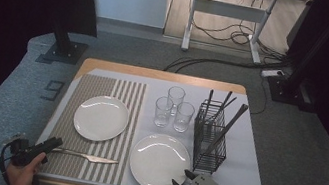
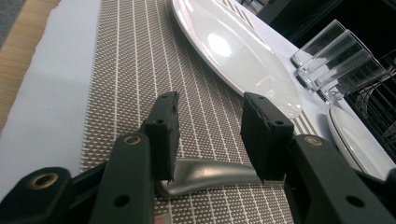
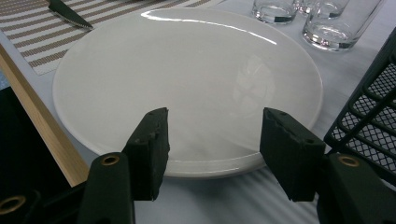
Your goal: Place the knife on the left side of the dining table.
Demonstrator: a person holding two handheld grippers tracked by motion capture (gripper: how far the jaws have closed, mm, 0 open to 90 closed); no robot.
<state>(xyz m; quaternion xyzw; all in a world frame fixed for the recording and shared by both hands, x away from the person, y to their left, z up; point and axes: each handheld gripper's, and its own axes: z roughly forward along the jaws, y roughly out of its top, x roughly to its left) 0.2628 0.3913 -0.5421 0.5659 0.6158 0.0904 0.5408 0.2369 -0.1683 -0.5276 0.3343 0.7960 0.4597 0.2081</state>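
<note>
Steel knife [image 1: 86, 156] lies on striped placemat [image 1: 101, 92], handle between parted left gripper [image 2: 210, 126] pads, seemingly unclamped; right gripper [image 3: 212, 140] released, empty near plate [image 3: 187, 79].

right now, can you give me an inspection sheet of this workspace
surface: wooden table under a pale cloth, striped placemat at left
job's things: knife lying flat on the placemat
clutter: two white plates, three glasses, wire caddy holding cutlery
grippers: left gripper open, jaws astride the knife handle; right gripper open at the near plate's rim, holding nothing
cables: bundle on the floor behind the table
surroundings: desk, black stands
</note>
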